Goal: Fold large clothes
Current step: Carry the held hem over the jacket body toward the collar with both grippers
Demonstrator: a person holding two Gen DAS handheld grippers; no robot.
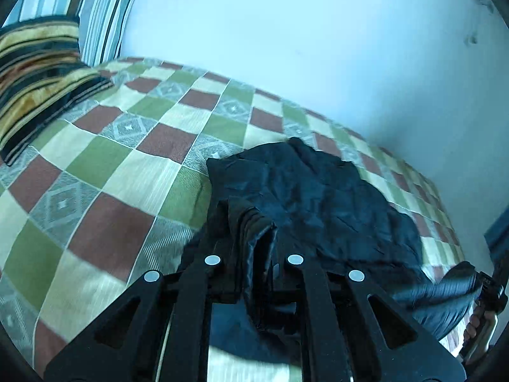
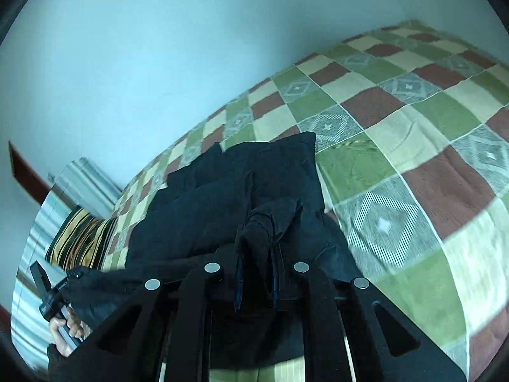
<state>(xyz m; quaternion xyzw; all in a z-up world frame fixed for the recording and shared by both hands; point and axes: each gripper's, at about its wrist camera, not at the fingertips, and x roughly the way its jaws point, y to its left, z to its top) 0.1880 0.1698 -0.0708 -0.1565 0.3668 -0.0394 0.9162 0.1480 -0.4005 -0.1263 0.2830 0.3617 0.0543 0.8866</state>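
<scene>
A large black garment (image 1: 311, 197) lies crumpled on a checked bedspread (image 1: 121, 165). My left gripper (image 1: 254, 222) is shut on a bunched edge of it, lifted off the bed. In the right wrist view my right gripper (image 2: 264, 226) is shut on another bunched edge of the same black garment (image 2: 241, 184). The cloth hangs stretched between the two grippers. The other gripper (image 1: 486, 286) shows at the lower right of the left wrist view, with a hand on its handle. At the lower left of the right wrist view the left gripper (image 2: 60, 289) shows the same way.
Striped pillows (image 1: 41, 73) lie at the head of the bed against a pale blue wall (image 1: 286, 31). The same pillows (image 2: 79, 238) show far left in the right wrist view. The checked bedspread (image 2: 413, 127) spreads wide beyond the garment.
</scene>
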